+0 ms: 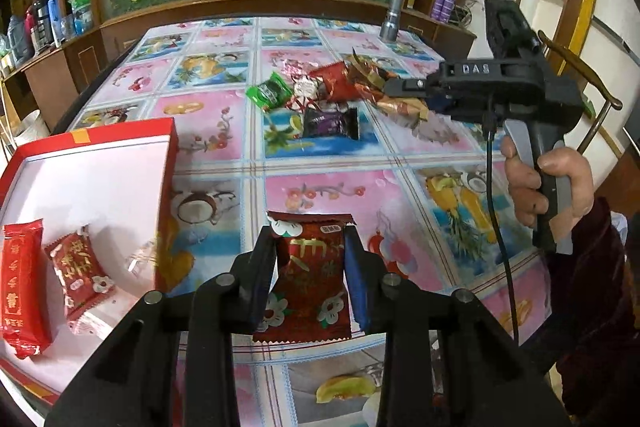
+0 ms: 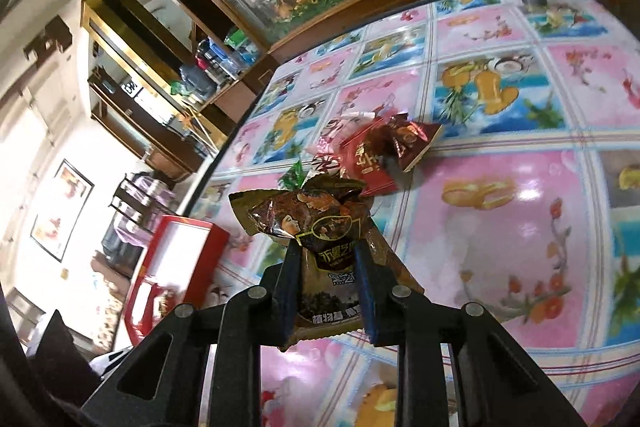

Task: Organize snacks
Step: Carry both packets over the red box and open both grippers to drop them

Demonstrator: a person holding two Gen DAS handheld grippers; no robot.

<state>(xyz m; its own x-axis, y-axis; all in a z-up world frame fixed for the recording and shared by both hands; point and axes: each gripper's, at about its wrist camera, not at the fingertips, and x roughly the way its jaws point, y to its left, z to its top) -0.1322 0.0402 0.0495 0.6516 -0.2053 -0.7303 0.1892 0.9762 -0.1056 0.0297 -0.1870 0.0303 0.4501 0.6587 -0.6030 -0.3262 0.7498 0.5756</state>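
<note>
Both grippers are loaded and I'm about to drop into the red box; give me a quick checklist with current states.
1. Left gripper shut on the red packet: ok.
2. Right gripper shut on the brown packet: ok.
3. Red box open, with floor space beside its two snacks: ok.
4. Left gripper over the box: not ok, box sits to its left.
5. Right grip secure: cannot tell, wrapper crumpled.
6. Pile remaining: ok, more left.
</note>
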